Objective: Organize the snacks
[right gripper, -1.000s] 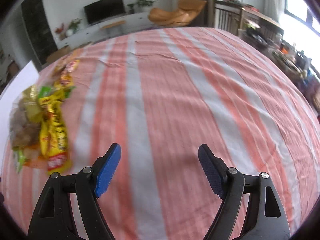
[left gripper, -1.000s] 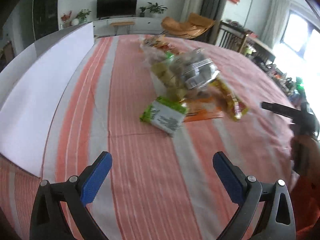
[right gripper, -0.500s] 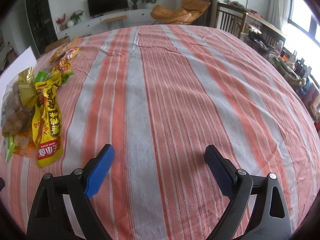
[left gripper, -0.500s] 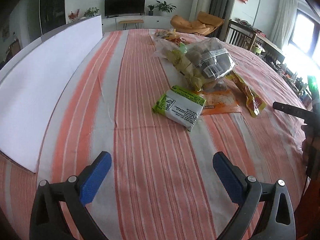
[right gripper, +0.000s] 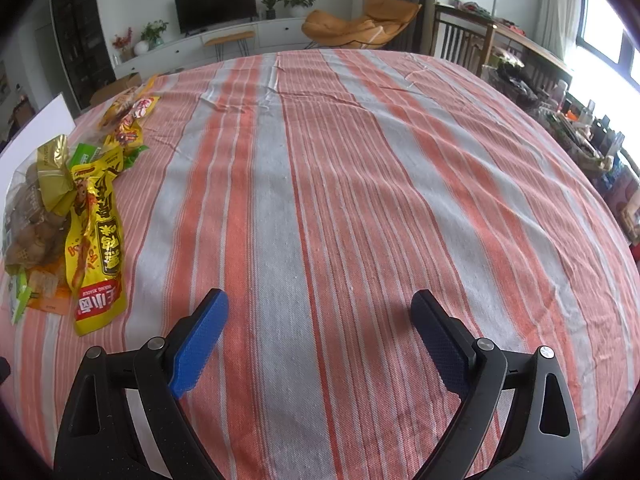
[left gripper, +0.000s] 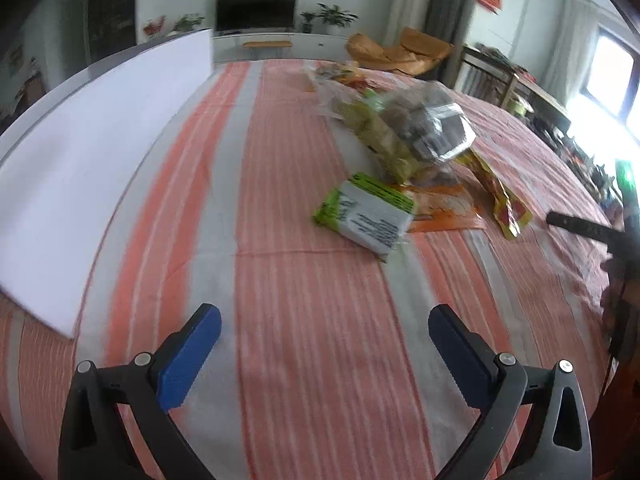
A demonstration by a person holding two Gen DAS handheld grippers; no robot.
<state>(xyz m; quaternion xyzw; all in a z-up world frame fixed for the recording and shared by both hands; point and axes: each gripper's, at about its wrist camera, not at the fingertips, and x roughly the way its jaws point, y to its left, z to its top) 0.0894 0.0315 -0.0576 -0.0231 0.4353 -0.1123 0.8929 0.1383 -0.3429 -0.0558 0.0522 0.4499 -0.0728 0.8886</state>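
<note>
A pile of snack packs lies on the striped tablecloth (left gripper: 304, 320). In the left wrist view a green-and-white pack (left gripper: 366, 216) lies nearest, with an orange flat pack (left gripper: 444, 208), a clear bag of brown snacks (left gripper: 416, 128) and a yellow pack (left gripper: 504, 204) behind it. My left gripper (left gripper: 324, 344) is open and empty, short of the green pack. In the right wrist view the yellow pack (right gripper: 98, 240) and the clear bag (right gripper: 30, 208) lie at the far left. My right gripper (right gripper: 320, 332) is open and empty over bare cloth (right gripper: 360, 200).
A white board (left gripper: 92, 152) lies along the table's left side. More small packs (right gripper: 128, 114) lie at the far end of the pile. The right gripper's body (left gripper: 600, 236) shows at the right edge of the left wrist view. Chairs and furniture stand beyond the table.
The left wrist view has shifted slightly and blurred; the snack pile sits a little higher and nearer. The right gripper has drawn back a little. Both stay open.
</note>
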